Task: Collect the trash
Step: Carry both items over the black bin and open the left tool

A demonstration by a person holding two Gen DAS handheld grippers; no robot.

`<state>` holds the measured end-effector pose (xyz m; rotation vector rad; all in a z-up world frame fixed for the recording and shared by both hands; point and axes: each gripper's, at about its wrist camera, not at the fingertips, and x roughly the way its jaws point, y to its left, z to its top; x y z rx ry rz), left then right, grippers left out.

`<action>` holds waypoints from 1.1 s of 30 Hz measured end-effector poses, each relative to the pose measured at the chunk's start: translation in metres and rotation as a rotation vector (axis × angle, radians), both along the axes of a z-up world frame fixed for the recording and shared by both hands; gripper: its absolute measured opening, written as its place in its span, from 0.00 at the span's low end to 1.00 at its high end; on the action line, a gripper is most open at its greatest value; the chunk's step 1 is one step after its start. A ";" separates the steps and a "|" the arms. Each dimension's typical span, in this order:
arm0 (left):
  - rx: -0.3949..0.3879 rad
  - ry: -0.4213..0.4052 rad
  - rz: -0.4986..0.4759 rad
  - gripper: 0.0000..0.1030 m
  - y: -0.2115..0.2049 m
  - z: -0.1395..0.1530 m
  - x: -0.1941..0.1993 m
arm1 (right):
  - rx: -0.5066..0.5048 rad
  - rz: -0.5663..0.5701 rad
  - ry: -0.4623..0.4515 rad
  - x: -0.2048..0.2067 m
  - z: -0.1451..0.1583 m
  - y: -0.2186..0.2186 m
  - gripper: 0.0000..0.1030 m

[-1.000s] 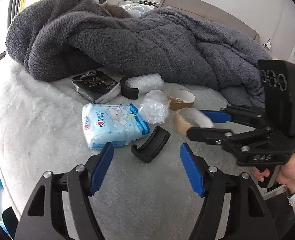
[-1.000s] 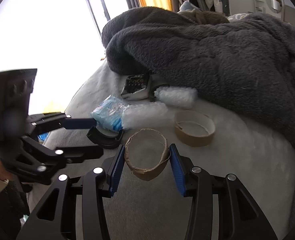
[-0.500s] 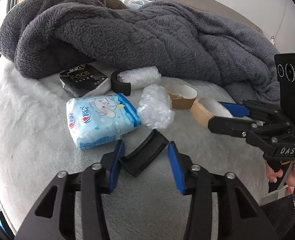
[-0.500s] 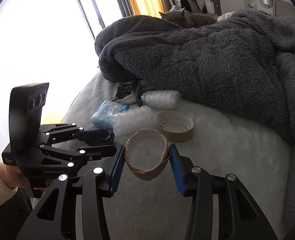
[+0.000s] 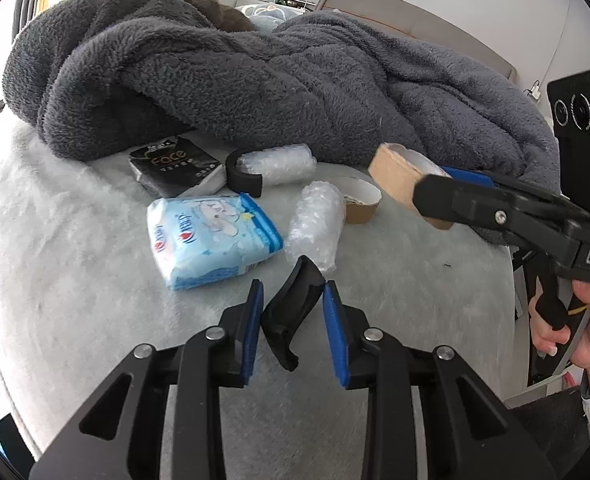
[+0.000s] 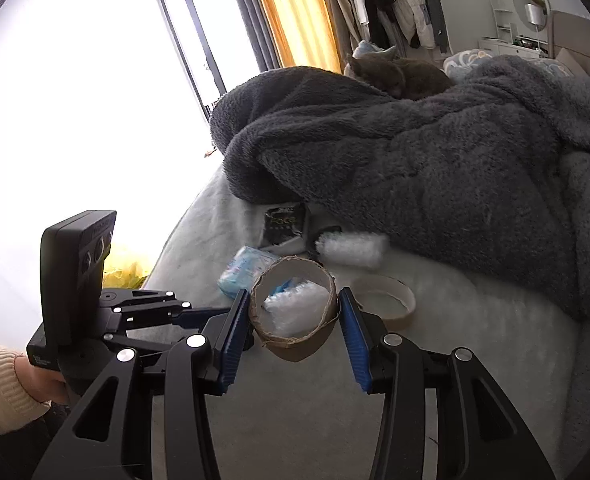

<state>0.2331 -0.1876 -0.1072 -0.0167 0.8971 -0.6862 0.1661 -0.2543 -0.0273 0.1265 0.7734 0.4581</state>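
My left gripper (image 5: 293, 320) is shut on a curved black plastic piece (image 5: 295, 304), held just above the pale bed cover. My right gripper (image 6: 295, 320) is shut on a brown cardboard tape ring (image 6: 295, 316); the ring also shows in the left wrist view (image 5: 399, 178), lifted off the bed. On the bed lie a bubble-wrap roll (image 5: 317, 220), a second cardboard ring (image 5: 361, 204), a blue tissue pack (image 5: 211, 236), a black "Face" tissue pack (image 5: 175, 168) and another bubble-wrap roll (image 5: 279, 164) in a black clip.
A heaped dark grey fleece blanket (image 5: 255, 80) covers the back of the bed, with a grey cat (image 6: 399, 74) lying on it. A bright window stands at the left in the right wrist view. The bed's edge (image 5: 507, 264) drops away at the right.
My left gripper has closed on the black plastic piece and lifted it slightly. My right gripper has raised the cardboard ring higher and drawn back.
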 end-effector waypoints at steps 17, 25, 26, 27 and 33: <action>0.030 -0.036 0.128 0.32 0.080 0.022 -0.005 | 0.003 0.060 -0.011 0.020 0.009 0.070 0.44; 0.063 -0.026 0.186 0.32 0.124 0.020 -0.007 | 0.025 0.083 -0.021 0.032 0.013 0.110 0.44; 0.066 -0.022 0.194 0.32 0.130 0.020 -0.007 | 0.025 0.088 -0.024 0.033 0.014 0.115 0.44; 0.071 -0.017 0.204 0.32 0.137 0.019 -0.007 | 0.026 0.095 -0.025 0.033 0.015 0.121 0.44; 0.093 0.004 0.268 0.32 0.173 0.015 -0.007 | 0.028 0.140 -0.027 0.038 0.015 0.157 0.44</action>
